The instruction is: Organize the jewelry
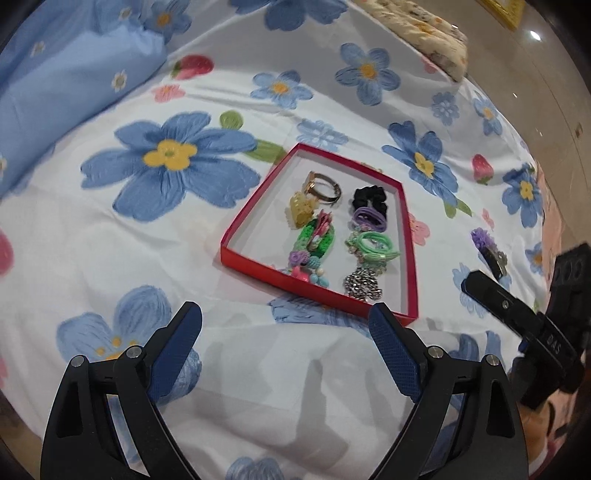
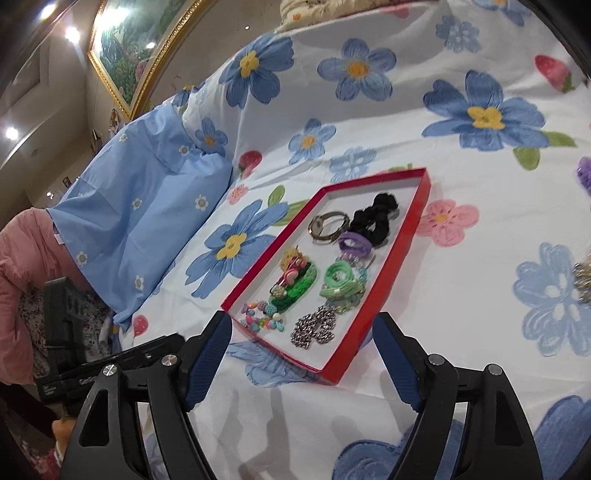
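A shallow red tray point(image 1: 314, 291) lies on the flowered bed cover. It holds a black scrunchie point(image 1: 369, 199), purple hair ties point(image 1: 369, 218), green hair ties point(image 1: 373, 245), a silver chain point(image 1: 362, 284), a bangle point(image 1: 325, 188), a yellow claw clip point(image 1: 299, 210), a green crochet clip point(image 1: 314, 236) and coloured beads point(image 1: 306, 275). My left gripper point(image 1: 284, 317) hangs open just before the tray's near wall, nothing between its pads. My right gripper point(image 2: 303, 325) is open above the tray's near corner point(image 2: 397, 240), over the chain point(image 2: 314, 328). A purple flower clip point(image 1: 487, 247) lies on the cover right of the tray.
A light blue pillow point(image 1: 66, 85) lies at the far left. In the right wrist view, a second silver piece point(image 2: 583, 277) and a purple item point(image 2: 585, 173) show at the right edge. A folded patterned quilt point(image 1: 417, 29) sits at the back; a framed painting point(image 2: 129, 48) hangs beyond.
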`<state>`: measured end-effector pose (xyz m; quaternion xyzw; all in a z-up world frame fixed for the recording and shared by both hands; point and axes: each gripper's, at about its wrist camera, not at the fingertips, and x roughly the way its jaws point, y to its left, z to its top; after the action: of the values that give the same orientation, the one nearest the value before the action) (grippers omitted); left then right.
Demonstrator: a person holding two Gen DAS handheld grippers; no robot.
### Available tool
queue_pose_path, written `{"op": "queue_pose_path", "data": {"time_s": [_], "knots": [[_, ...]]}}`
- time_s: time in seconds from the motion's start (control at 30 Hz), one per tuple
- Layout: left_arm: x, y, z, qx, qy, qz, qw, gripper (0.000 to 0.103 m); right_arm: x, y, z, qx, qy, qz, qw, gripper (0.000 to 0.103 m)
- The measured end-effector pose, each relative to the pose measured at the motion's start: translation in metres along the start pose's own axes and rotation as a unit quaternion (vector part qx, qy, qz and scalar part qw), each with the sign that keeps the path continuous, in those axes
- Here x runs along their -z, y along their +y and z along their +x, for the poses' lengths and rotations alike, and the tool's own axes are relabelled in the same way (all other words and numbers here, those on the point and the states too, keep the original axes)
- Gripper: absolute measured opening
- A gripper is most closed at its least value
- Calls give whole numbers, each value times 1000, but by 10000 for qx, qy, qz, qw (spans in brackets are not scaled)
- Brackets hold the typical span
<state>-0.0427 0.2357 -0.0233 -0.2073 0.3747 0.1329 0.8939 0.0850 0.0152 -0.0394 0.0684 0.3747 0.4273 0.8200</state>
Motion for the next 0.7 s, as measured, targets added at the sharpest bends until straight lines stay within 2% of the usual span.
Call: {"op": "queue_pose_path", "data": {"time_s": [0.13,0.23,0.33,0.43,0.53,0.7], "knots": [[-7,-13,-21,-247,-261,359,9987,92,-10,11,-13,162,-46,-264,9995,82],[-14,-20,-33,-459,-417,573,9964,98,-21,26,-27,409,-121,-697,9967,84],[-17,-21,-38,-706,-634,634,9935,103,-28,41,-42,781,-327,-1138,9899,100],[-14,-19,-30,-916,-679,600,9917,103,-25,46,-47,1020,-542,-1421,9831,103],[-7,-15,-21,-842,-601,508,9933,103,-13,40,-38,943,-523,-1331,9852,103],[10,-20,-20,-1076,-706,632,9897,103,9,27,-22,847,-392,-1066,9899,103]]}}
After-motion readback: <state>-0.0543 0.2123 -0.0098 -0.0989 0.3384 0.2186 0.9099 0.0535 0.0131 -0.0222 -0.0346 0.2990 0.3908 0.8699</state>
